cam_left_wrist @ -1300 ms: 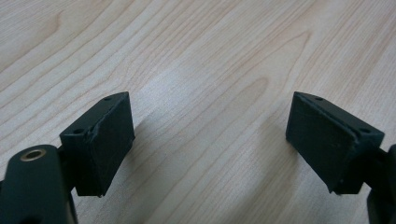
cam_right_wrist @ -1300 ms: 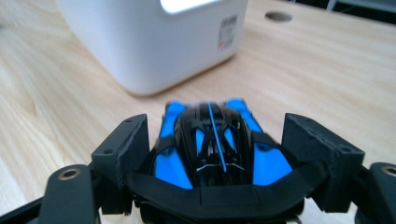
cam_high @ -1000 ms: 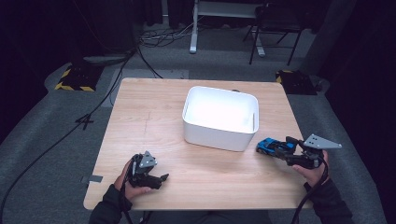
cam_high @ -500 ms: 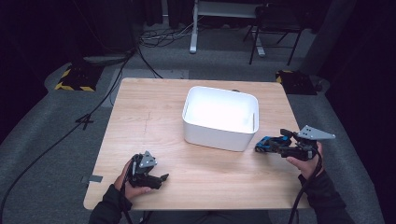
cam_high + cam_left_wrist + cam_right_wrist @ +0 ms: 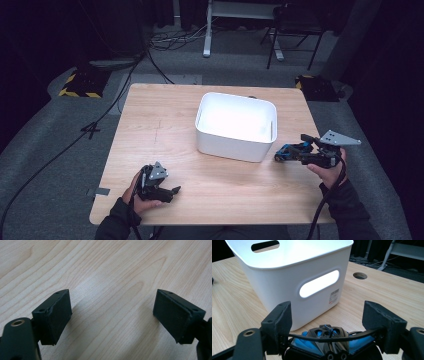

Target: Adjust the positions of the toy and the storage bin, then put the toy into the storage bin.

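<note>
The right gripper (image 5: 295, 149), clenched on the blue toy car (image 5: 329, 340), has been raised off the table (image 5: 160, 120) beside the white bin (image 5: 235, 127). The left gripper (image 5: 112, 315) is held released over bare wood.

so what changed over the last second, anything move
The right tongs, holding the blue toy car, lifted from the table's right edge and swung in toward the near right corner of the white bin. The left tongs stayed open over the wooden table, and the bin did not move.
</note>
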